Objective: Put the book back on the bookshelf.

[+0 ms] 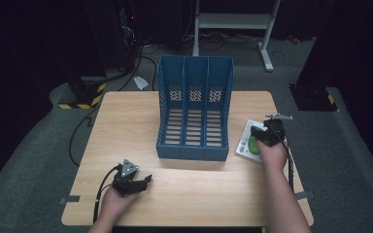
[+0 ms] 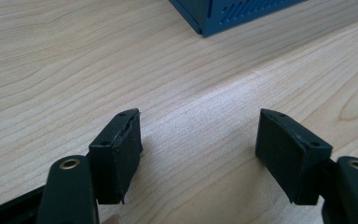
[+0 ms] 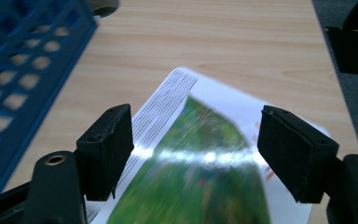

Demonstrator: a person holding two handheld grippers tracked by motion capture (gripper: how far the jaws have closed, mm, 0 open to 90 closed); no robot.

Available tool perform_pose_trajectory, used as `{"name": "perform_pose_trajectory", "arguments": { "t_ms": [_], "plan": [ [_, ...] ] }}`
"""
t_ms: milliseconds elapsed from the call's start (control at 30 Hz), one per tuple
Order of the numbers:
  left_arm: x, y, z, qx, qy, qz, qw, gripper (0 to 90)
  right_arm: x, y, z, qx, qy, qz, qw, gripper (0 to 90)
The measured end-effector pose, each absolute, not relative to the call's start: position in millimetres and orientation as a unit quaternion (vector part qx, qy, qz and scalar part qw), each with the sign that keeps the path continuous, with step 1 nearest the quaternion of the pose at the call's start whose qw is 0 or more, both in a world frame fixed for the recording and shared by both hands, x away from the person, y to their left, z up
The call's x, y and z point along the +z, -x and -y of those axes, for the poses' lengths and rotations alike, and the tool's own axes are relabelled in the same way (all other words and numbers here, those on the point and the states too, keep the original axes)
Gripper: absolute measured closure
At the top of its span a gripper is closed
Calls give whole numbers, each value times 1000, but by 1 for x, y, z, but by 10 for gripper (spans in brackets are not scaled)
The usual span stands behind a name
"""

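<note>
Glossy item: booklet point(image 1: 249, 142), green-and-white, flat on tabletop point(image 1: 126, 116), right of centre, just beside blue file rack point(image 1: 194, 109).
Handling: likely light, thin, floppy, slick; best pinched at an edge.
Long axis: apparently toward upper right of frame.
Right gripper point(image 3: 196, 154): over booklet, jaws parted, grasping nothing.
Left gripper point(image 2: 198, 156): released, lower left, above bare wood.

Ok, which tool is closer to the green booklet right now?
Right. The right tool hangs over the booklet, jaws apart, while the left tool sits far across the table.
</note>
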State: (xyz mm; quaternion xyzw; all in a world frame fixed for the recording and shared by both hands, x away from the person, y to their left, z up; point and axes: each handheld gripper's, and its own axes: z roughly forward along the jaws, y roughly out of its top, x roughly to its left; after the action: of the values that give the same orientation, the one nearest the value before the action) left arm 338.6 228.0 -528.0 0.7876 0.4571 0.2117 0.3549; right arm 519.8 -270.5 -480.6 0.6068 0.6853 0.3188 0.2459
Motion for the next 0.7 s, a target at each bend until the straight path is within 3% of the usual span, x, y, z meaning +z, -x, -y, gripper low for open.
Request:
{"name": "perform_pose_trajectory", "arguments": {
  "t_ms": [200,267,700],
  "plan": [
    [-528,-338,-229,213,-787,-458,354,311,-491,-551,280,301,-618,-677,263,309],
    [-528,-338,-228,213,-786,-460,355,311,-496,-563,284,293,-633,-676,236,278],
    [-528,-338,-228,217,-779,-470,353,311,-509,-591,286,298,-640,-684,185,224]
  ]
}}
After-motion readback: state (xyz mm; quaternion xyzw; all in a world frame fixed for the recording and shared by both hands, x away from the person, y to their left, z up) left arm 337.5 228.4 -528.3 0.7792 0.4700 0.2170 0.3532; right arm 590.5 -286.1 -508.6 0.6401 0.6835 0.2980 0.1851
